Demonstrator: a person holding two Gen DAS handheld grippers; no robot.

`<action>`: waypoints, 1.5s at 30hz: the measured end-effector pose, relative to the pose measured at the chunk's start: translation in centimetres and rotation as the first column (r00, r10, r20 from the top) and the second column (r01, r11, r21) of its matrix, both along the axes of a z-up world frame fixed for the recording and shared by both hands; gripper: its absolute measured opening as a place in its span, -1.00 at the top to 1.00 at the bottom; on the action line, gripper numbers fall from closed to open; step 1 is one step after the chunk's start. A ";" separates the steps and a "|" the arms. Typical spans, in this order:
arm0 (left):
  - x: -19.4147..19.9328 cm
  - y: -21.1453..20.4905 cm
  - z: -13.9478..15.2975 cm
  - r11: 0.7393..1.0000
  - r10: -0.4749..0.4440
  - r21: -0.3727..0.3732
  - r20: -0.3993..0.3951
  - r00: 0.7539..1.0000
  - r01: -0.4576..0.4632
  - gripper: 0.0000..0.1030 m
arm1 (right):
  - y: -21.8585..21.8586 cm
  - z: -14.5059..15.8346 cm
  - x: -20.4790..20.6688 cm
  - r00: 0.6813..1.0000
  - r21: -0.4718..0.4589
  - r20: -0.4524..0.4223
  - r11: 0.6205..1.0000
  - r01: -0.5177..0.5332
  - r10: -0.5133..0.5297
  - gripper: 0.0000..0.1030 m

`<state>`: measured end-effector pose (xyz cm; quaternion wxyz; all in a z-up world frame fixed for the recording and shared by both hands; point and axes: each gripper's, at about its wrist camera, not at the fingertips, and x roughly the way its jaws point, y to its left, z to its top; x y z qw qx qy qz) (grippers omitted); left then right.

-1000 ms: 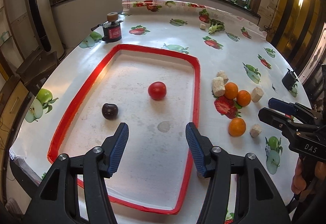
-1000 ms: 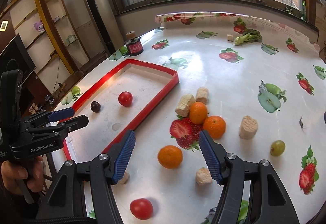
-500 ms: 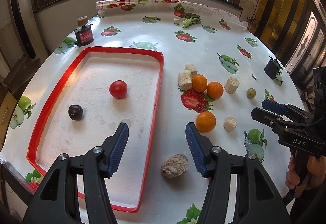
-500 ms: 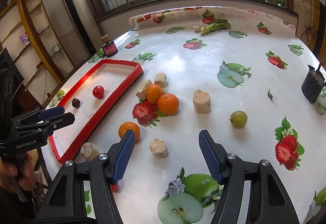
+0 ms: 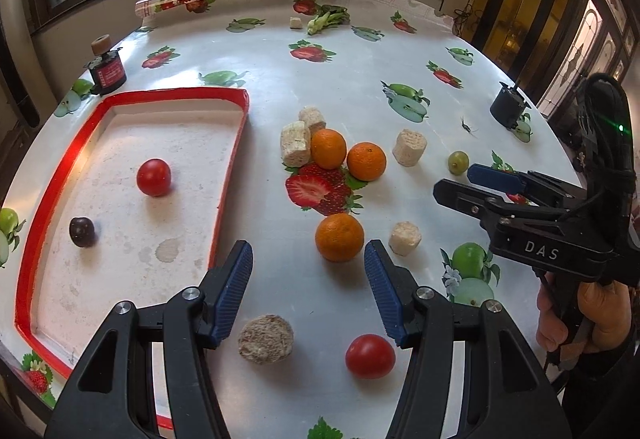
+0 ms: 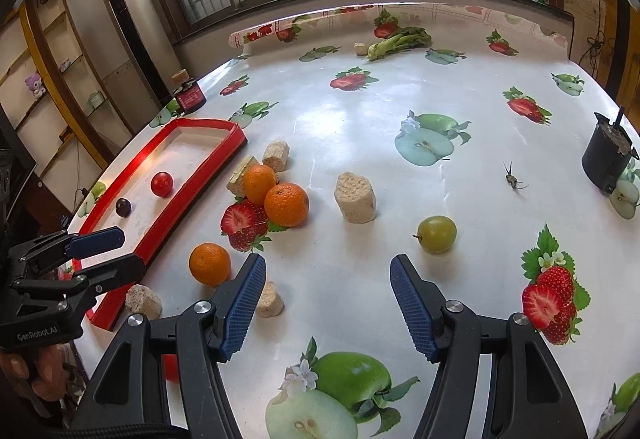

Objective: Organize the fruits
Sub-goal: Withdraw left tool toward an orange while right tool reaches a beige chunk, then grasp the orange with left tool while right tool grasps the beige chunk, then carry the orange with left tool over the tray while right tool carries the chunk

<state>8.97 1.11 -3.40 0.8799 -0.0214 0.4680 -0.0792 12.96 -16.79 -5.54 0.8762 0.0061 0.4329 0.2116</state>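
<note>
Fruit sorting is under way, judging by two pieces already in the tray and many left outside it.

Left wrist view: the left gripper hangs open and empty above the bench, near its front edge. Just below its blue pads lie a red tomato and a rough beige chunk. Just beyond the pads sits an orange. The red-rimmed tray lies toward the bench's left edge, holding another tomato and a dark plum. Two more oranges sit mid-bench, touching each other.

Right wrist view: the right gripper is also open and empty. A green grape, round, glossy and small, lies just beyond its right pad, toward the bench's right side.

Likely next: a gripper must drop over one fruit, close gently, then carry it into the tray. Round fruit may roll, so a centred grip matters.
</note>
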 end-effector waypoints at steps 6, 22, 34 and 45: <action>1.3 -1.2 -1.4 0.999 -0.032 -0.002 -0.042 0.999 0.032 -0.10 | 0.9 -0.9 2.5 1.000 -0.028 -0.006 0.999 -0.020 0.020 -0.22; 3.5 -2.4 -3.9 0.995 -0.100 -0.033 -0.073 0.992 0.098 0.40 | 1.4 -3.1 5.9 1.000 -0.074 -0.014 0.997 -0.019 0.018 0.39; 1.8 -1.3 -1.8 0.996 -0.078 -0.036 -0.015 0.997 0.077 0.40 | 1.3 -0.3 1.9 0.999 -0.025 0.027 0.999 -0.036 0.037 0.39; 0.3 1.8 -0.8 0.999 -0.009 -0.047 0.013 1.000 0.010 0.39 | 3.7 1.0 -0.6 0.995 -0.010 0.044 0.996 -0.091 0.091 0.40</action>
